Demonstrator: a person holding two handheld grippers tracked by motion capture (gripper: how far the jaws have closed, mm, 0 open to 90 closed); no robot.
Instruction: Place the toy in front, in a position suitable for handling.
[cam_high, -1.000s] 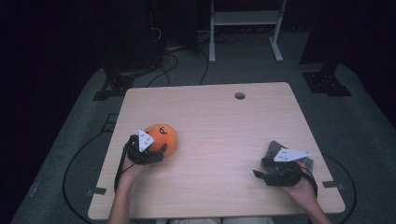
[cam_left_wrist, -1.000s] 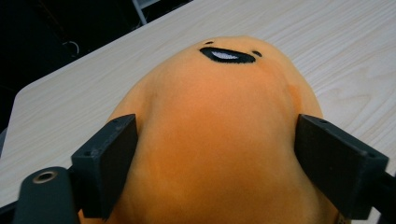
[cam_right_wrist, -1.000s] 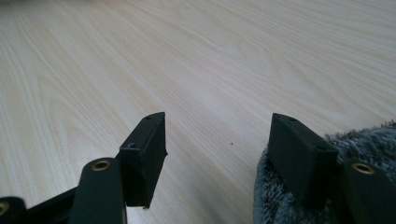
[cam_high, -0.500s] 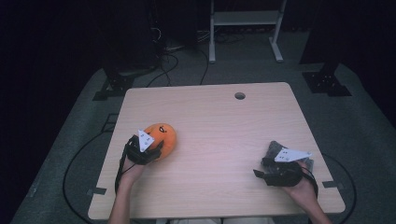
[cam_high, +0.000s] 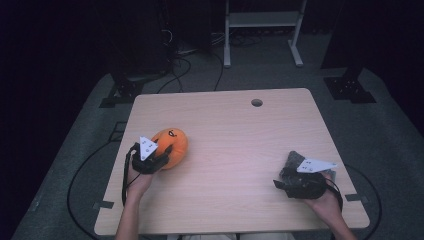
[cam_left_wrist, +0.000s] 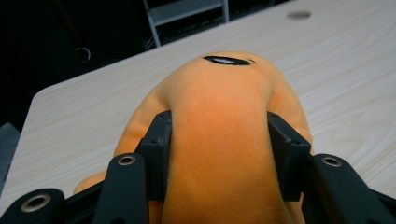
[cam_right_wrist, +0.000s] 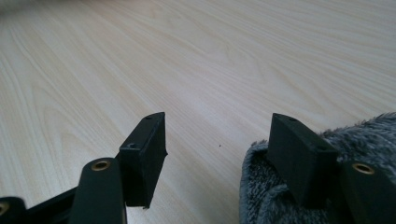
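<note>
Near the left edge of the pale wooden tabletop, about halfway along it, sits the soft orange plush toy with a black stitched mark. Your left gripper is right on it. Its jaws have just been closing, and now the two black pads squeeze the toy between them. In the left gripper view you can see the orange plush toy bulge up and out between the pads, so the hold looks firm.

The toy lies straight ahead of your left gripper, on the side away from you. Its long way runs from the gripper toward the far edge of the tabletop, so the jaws pinch it across its narrow way. That is a good hold for a lift, I think. Lift slowly, since the toy is soft and could slip out.

Your right gripper rests near the right edge, close to the near right corner. Its jaws stand wide apart with bare wood between them. A fuzzy grey cloth lies just beside one jaw and looks like it touches it, but the jaws do not pinch it.

Your left hand is far nearer to the toy. The right one is well apart from it, across the tabletop.
</note>
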